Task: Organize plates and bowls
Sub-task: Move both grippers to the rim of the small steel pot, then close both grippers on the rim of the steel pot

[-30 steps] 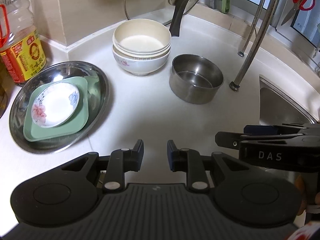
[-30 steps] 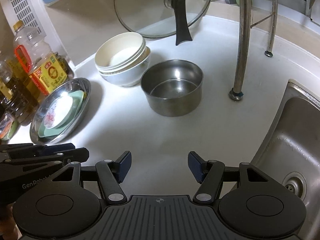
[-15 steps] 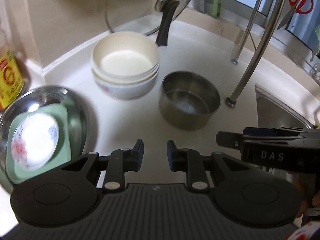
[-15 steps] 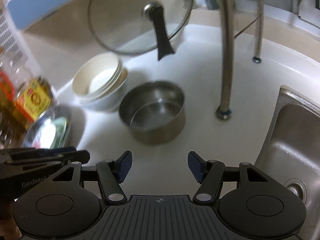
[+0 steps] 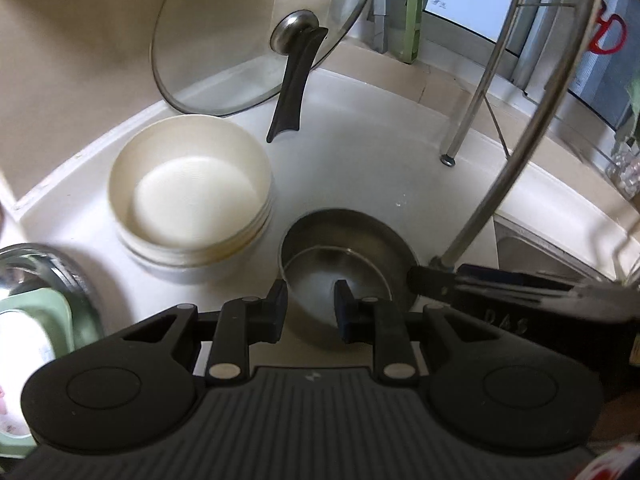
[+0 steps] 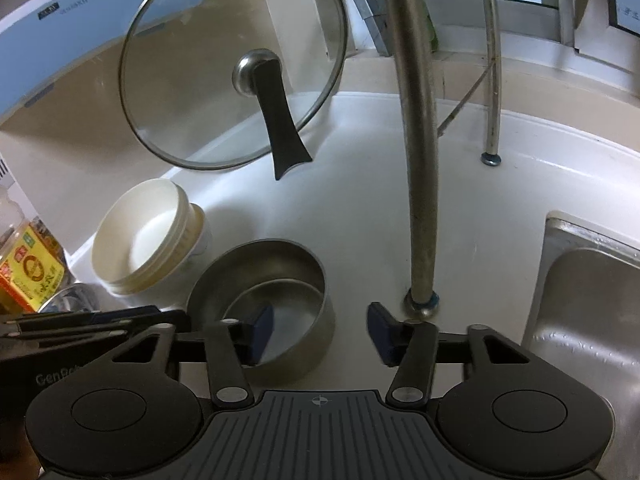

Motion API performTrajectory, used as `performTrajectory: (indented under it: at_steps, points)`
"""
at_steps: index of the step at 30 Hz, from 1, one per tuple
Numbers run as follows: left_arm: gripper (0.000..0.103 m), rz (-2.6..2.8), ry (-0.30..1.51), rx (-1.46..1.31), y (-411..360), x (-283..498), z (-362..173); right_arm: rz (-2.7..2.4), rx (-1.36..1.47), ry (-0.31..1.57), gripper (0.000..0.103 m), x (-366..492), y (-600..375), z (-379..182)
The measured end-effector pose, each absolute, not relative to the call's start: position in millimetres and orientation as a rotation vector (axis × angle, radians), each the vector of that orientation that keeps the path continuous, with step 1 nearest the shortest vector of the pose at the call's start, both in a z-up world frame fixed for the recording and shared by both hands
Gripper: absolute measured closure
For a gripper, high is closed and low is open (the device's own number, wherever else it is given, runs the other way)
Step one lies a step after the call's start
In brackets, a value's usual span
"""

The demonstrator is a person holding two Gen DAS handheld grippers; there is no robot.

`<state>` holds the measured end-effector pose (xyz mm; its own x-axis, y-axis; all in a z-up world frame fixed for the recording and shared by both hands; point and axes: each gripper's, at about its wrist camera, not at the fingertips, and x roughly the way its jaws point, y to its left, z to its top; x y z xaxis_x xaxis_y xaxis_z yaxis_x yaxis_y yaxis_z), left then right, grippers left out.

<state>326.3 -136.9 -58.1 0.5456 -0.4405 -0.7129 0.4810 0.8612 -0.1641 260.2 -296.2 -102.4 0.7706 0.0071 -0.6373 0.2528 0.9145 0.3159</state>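
Note:
A steel bowl point(image 5: 352, 264) point(image 6: 280, 272) stands on the white counter, beside a stack of cream bowls point(image 5: 192, 208) point(image 6: 140, 236). My left gripper point(image 5: 311, 312) is narrowly open and straddles the steel bowl's near left wall: one finger is outside, the other inside, and neither pad presses on it. My right gripper point(image 6: 320, 332) is closing, its left finger inside the bowl and its right finger outside the bowl's right wall, with the pads still off the metal. At the far left a green square plate point(image 5: 44, 312) holding a floral saucer lies in a steel dish point(image 5: 36, 256).
A glass lid point(image 5: 240, 40) point(image 6: 224, 60) leans on the back wall behind the bowls. Steel rack legs point(image 6: 420, 200) point(image 5: 476, 208) stand to the right, right next to the bowl. A sink point(image 6: 580, 300) opens at the right edge, and an oil bottle point(image 6: 28, 268) stands at the left.
Both grippers have moved forward to the steel bowl, and its walls now sit between their fingers. The right jaws have narrowed. The left jaws kept the same gap.

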Motion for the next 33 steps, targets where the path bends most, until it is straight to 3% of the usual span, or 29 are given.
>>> performTrajectory:
  at_steps: [7, 14, 24, 33]
  points:
    - [0.082, -0.505, 0.867, 0.032, -143.5, 345.5, -67.6, -0.136, 0.400, 0.701, 0.058, 276.8, -295.2, -114.3]
    - [0.083, -0.497, 0.884, 0.036, -148.1, 357.4, -76.3, -0.137, 0.381, 0.715, 0.072, 288.2, -294.6, -119.9]
    - [0.093, -0.484, 0.893, 0.054, -152.4, 362.7, -83.9, -0.154, 0.376, 0.716, 0.093, 290.4, -293.9, -124.4]
    - [0.096, -0.498, 0.890, 0.060, -150.4, 357.6, -82.4, -0.176, 0.346, 0.691, 0.097, 286.9, -289.9, -121.1]
